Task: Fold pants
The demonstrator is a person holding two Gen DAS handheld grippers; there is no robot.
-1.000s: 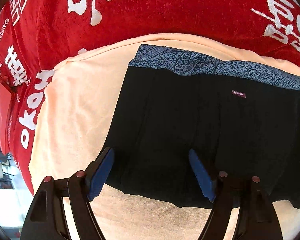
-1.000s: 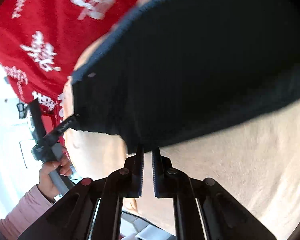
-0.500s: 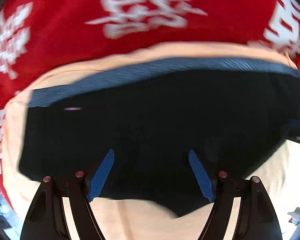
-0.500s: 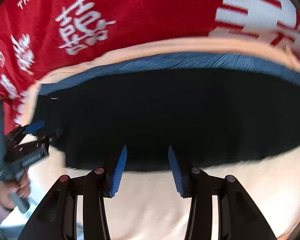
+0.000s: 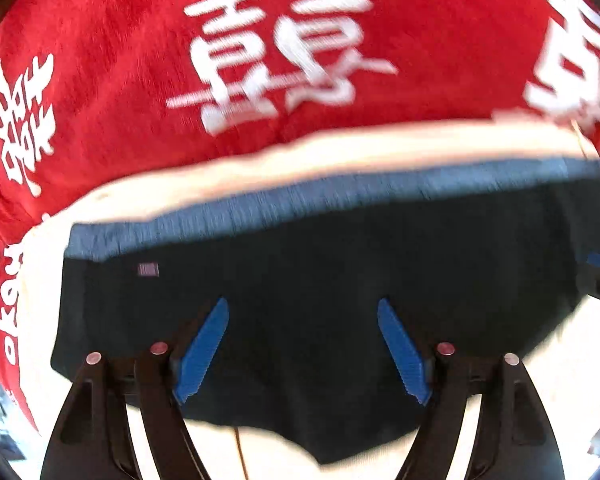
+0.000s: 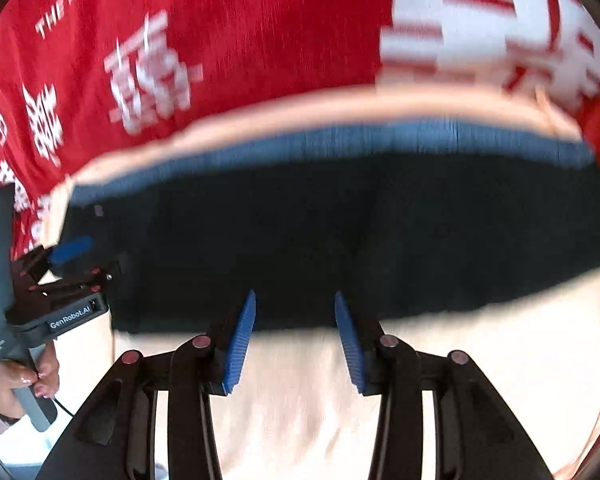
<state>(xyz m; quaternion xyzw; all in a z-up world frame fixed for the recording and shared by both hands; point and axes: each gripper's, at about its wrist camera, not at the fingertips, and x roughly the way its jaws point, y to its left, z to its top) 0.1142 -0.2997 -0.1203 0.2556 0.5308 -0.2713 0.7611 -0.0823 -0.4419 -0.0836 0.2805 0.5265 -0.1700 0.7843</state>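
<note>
Both grippers spread, hovering over the black shorts (image 5: 320, 280)

Shorts lie flat on the peach towel (image 6: 300, 380); I'd have my left gripper (image 5: 302, 344) and right gripper (image 6: 294, 338) pinch matching hem corners, folding evenly.

black pants (image 5: 320, 292) with a blue waistband (image 5: 300, 204) lie flat and spread wide, waistband along the far edge, hem edge nearest the cameras. small pale label (image 5: 148, 269) near the left corner (text unreadable, blurred).
</note>
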